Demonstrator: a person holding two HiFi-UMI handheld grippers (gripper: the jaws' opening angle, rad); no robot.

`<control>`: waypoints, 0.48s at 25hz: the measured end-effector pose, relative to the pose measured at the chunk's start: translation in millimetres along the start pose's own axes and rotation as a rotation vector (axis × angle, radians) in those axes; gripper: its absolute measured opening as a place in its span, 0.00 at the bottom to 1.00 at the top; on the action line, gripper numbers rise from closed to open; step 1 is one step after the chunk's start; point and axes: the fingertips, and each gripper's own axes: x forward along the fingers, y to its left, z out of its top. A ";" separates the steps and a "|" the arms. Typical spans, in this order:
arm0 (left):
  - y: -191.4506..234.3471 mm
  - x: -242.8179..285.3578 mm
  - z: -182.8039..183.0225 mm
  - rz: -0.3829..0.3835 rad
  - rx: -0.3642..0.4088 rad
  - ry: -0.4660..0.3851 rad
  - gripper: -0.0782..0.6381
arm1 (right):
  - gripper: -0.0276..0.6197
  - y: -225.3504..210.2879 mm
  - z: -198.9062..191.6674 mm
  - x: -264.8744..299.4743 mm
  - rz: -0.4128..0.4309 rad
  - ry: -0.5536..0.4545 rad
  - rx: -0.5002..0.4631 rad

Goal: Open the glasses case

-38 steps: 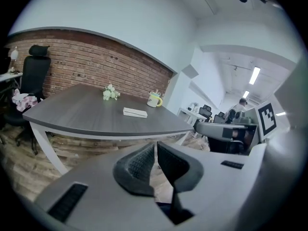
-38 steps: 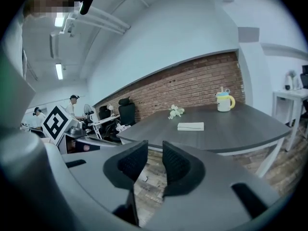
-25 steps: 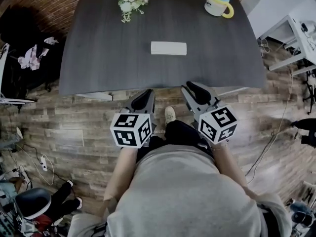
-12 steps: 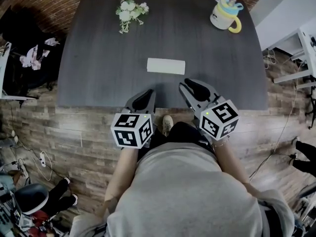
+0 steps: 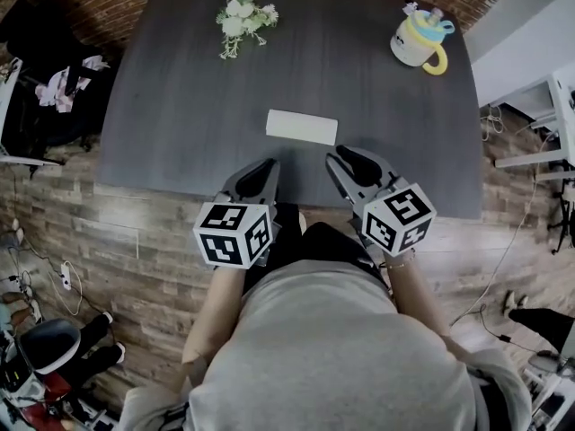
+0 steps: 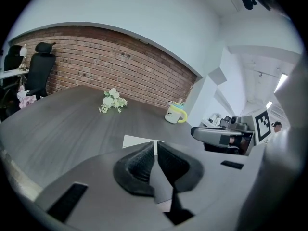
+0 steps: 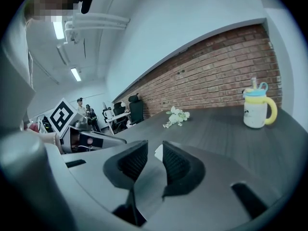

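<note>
The white glasses case (image 5: 302, 126) lies closed on the dark grey table (image 5: 180, 106), near its front edge; the left gripper view shows its near side (image 6: 137, 141) just beyond the jaws. My left gripper (image 5: 260, 176) hovers at the table's front edge, short of the case and slightly to its left, jaws together with nothing between them (image 6: 155, 147). My right gripper (image 5: 352, 164) is over the front edge, just right of the case, and stands a little open and empty (image 7: 154, 146). A sliver of the case (image 7: 158, 153) shows through its gap.
A sprig of white flowers (image 5: 243, 14) lies at the table's far left and a yellow-handled mug (image 5: 420, 39) stands at the far right. Clothes and a chair (image 5: 54, 97) are to the left, white shelving (image 5: 548, 106) to the right, cables on the wooden floor.
Both grippers have come forward from over the floor to the table's front edge, closer to the case. The case has not moved on the table.
</note>
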 end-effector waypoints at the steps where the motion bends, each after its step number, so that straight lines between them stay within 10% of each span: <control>1: 0.8 0.0 -2.2 0.001 -0.003 0.004 0.16 | 0.21 -2.2 -1.4 0.6 -0.006 0.007 -0.010; 12: 13.3 20.7 -10.9 0.007 -0.017 0.052 0.16 | 0.26 -28.9 -16.4 14.9 -0.049 0.063 -0.026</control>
